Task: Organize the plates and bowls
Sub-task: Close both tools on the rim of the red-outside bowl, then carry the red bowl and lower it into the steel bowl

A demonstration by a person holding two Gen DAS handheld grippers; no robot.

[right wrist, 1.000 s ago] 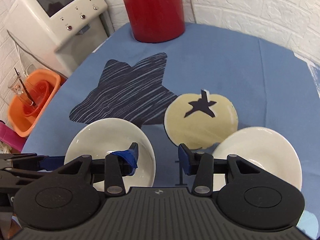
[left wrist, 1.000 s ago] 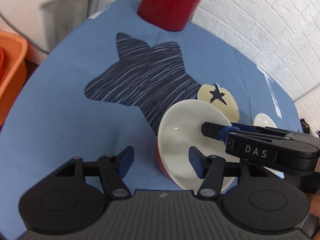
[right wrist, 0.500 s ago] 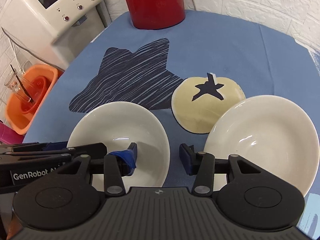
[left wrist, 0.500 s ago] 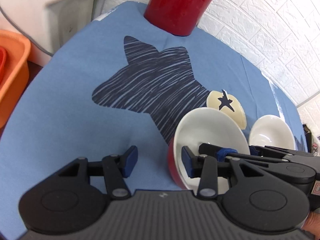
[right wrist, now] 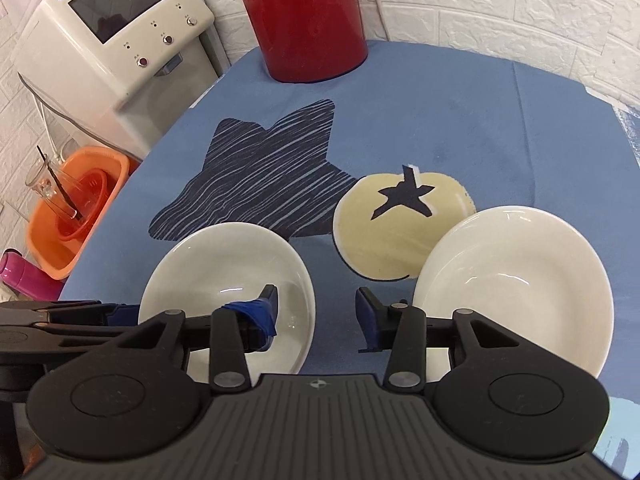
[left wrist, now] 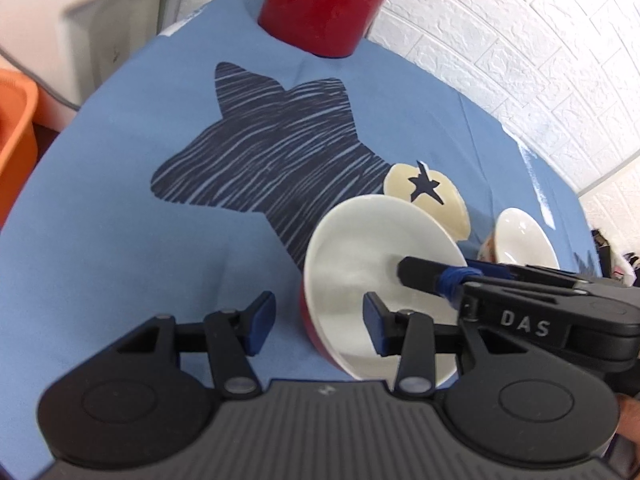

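Two bowls stand on the blue tablecloth (right wrist: 460, 120). The left bowl (left wrist: 360, 256) (right wrist: 224, 276) is white inside and red outside. My left gripper (left wrist: 318, 324) is open, its right finger inside this bowl, its left finger outside, and the near wall between them untouched. My right gripper (right wrist: 318, 314) is open too, with its left finger (left wrist: 424, 272) over the same bowl's inside and its right finger outside the rim. The second white bowl (right wrist: 512, 280) (left wrist: 520, 240) sits to the right, free of both grippers.
A tall red jug (right wrist: 304, 20) stands at the table's far edge by the white brick wall. Left of the table are a white appliance (right wrist: 116, 40), an orange basin (right wrist: 76, 208) holding a glass, and a pink bottle (right wrist: 24, 276). A cream apple print (right wrist: 400, 224) lies between the bowls.
My left gripper's fingers have drawn slightly closer around the red bowl's wall. The right wrist view has advanced, so both bowls look larger and the second bowl shows more fully.
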